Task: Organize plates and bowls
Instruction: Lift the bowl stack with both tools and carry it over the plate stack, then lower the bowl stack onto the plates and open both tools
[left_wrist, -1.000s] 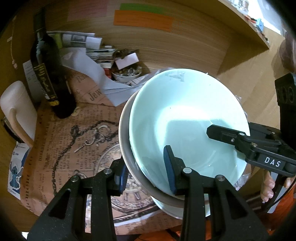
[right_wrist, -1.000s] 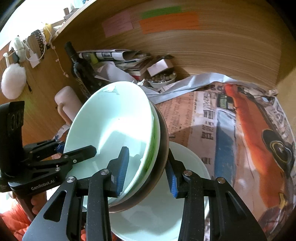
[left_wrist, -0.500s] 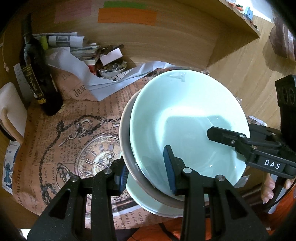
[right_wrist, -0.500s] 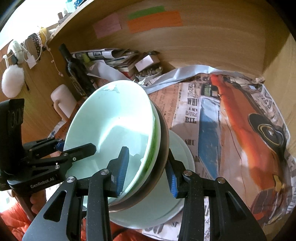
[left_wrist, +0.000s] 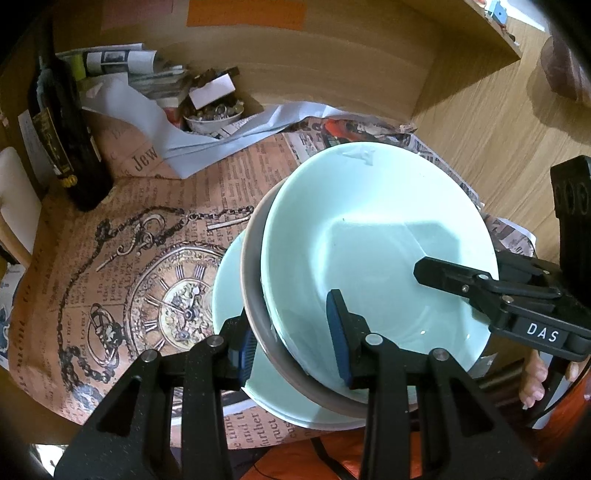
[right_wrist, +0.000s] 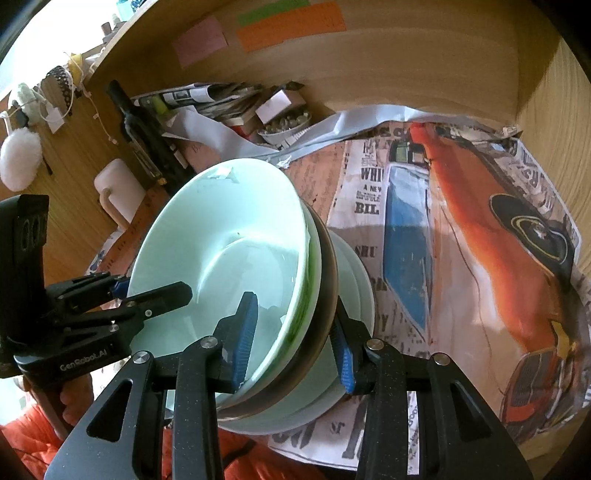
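A pale mint bowl sits nested in a brown bowl. Both are tilted and held just above a pale mint plate, which lies on the newspaper-lined shelf. My left gripper is shut on the near left rim of the two bowls, one blue pad inside and one outside. My right gripper is shut on the opposite rim in the same way. Each gripper shows in the other's view, the right gripper and the left gripper. Whether the stack touches the plate is hidden.
At the back left stand a dark wine bottle and a white jug. Near the wooden back wall are a small bowl of trinkets and folded papers. To the right lies car-print newspaper against a wooden side wall.
Both grippers have carried the bowl stack a little lower and sideways over the plate, so more of the plate shows at the left. Neither grip has changed.
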